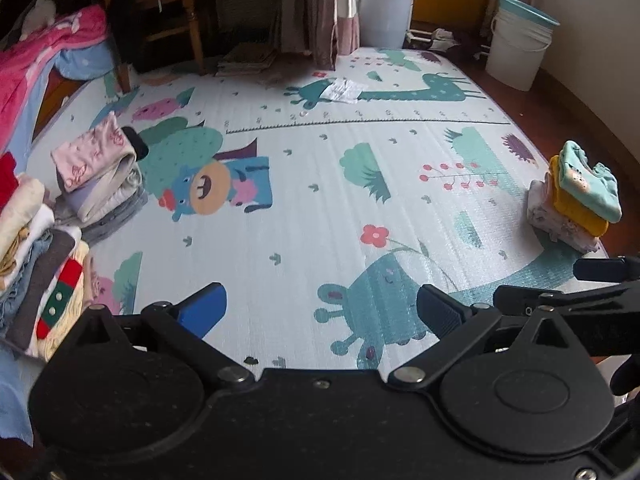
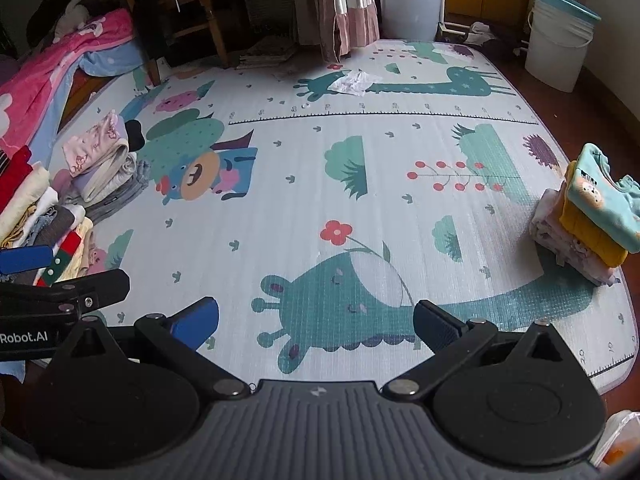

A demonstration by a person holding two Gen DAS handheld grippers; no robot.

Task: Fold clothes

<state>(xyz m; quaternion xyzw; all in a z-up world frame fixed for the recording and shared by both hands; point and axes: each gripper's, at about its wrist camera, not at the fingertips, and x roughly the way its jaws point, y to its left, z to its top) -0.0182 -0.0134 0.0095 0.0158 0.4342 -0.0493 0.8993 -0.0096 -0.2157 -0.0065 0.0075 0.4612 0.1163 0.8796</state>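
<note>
A big foam play mat point(image 1: 320, 200) printed with cartoon animals covers most of the floor, its middle bare. Along its left edge sits a sprawling heap of unfolded clothes point(image 1: 36, 240), cream, grey, red and green all jumbled, and just behind it a smaller folded bundle topped with a pink patterned garment point(image 1: 94, 156). Over on the right edge stands a neat stack of folded clothes point(image 2: 584, 220): a teal top with a little animal print, a mustard piece under it, pale floral ones at the bottom. A pink blanket point(image 1: 36, 64) drapes down at far left, beside a wooden chair point(image 1: 176, 16). Two white buckets point(image 2: 556, 40) stand beyond the mat, one with a plant. A crumpled white paper point(image 1: 344, 90) lies on the far giraffe print.

The left gripper point(image 1: 320, 312) hovers over the mat with its jaws spread wide, nothing between them. The right gripper point(image 2: 316, 320) is likewise wide apart and empty.
</note>
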